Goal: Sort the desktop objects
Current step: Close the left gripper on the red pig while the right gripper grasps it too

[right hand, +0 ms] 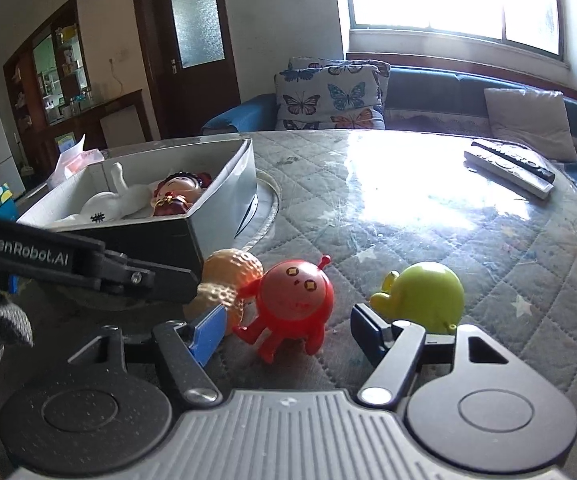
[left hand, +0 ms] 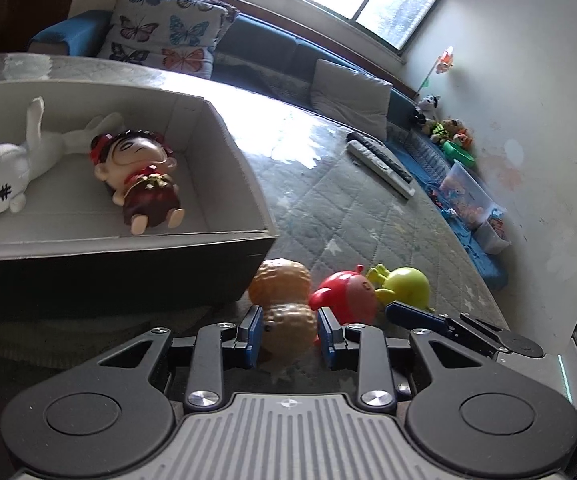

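A tan peanut-shaped toy (left hand: pixel 286 312) lies on the quilted table beside the grey box (left hand: pixel 192 240). My left gripper (left hand: pixel 288 334) has its blue pads against both sides of the peanut toy's near lobe. A red round figure (right hand: pixel 294 308) stands between the fingers of my right gripper (right hand: pixel 288 336), which is open around it without touching. A green toy (right hand: pixel 424 300) lies just right of it. The peanut (right hand: pixel 228 280), the box (right hand: pixel 192 224) and the left gripper's finger (right hand: pixel 88 264) show in the right wrist view. A white plush rabbit (left hand: pixel 12 168) and a doll (left hand: pixel 144 176) lie in the box.
Two remote controls (right hand: pixel 508 170) lie at the far right of the table (right hand: pixel 408 220). A sofa with a butterfly cushion (right hand: pixel 328 96) stands behind the table. Toys and plastic bins (left hand: pixel 468 196) sit on the floor by the wall. The red figure (left hand: pixel 344 294) and green toy (left hand: pixel 404 286) sit close together.
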The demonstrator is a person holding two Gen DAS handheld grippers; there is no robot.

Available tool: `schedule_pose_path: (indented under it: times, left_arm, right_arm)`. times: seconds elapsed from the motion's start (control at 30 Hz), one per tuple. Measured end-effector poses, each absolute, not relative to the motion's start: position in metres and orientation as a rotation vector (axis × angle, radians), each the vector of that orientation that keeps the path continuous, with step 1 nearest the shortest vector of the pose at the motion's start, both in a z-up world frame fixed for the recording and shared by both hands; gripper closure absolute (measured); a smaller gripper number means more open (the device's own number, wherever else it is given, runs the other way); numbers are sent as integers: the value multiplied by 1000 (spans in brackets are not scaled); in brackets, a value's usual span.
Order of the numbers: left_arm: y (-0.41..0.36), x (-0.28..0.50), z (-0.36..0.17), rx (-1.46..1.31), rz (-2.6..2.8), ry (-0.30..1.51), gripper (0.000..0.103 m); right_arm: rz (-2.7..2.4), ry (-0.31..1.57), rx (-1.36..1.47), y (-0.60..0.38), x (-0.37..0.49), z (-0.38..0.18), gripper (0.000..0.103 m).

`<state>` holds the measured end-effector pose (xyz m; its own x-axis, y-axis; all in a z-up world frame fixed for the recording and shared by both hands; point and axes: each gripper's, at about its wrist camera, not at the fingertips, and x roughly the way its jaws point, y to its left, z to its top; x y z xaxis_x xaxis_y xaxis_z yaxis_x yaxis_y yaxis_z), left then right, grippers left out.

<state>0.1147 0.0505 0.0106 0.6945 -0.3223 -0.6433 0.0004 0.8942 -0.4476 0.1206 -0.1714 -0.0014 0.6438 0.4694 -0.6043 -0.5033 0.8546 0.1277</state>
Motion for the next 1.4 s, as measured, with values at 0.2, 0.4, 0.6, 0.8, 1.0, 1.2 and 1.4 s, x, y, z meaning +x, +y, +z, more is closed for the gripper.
schedule_pose_path:
  times: [0.2,0.4,0.6,0.8,1.0,1.2,1.4]
  left_arm:
    - [58,120,7,-492,-188,788,71]
    - [62,123,5,-529,-179,796,71]
    - [55,120,15,-509,-230,747,71]
    - [35,127,19,-461,-308,767,70]
    - [15,120,13,-394,-383,812,70]
    - [5,109,10,-351,-407,827,67]
    - [3,108,8,-330,-425,838,64]
  right_arm:
    - [548,692,-52,-167,131,-7,34]
    - [540,715,-44,-164,142,-15,39]
    - [562,734,-21,-165,144,-20,54]
    - [590,744,-29,-170,136,-19,54]
    - [636,758,-44,-178,114,-17,54]
    - [647,760,-66,-181,96,-15,54]
    - [637,759,-57,-185,92,-13,54]
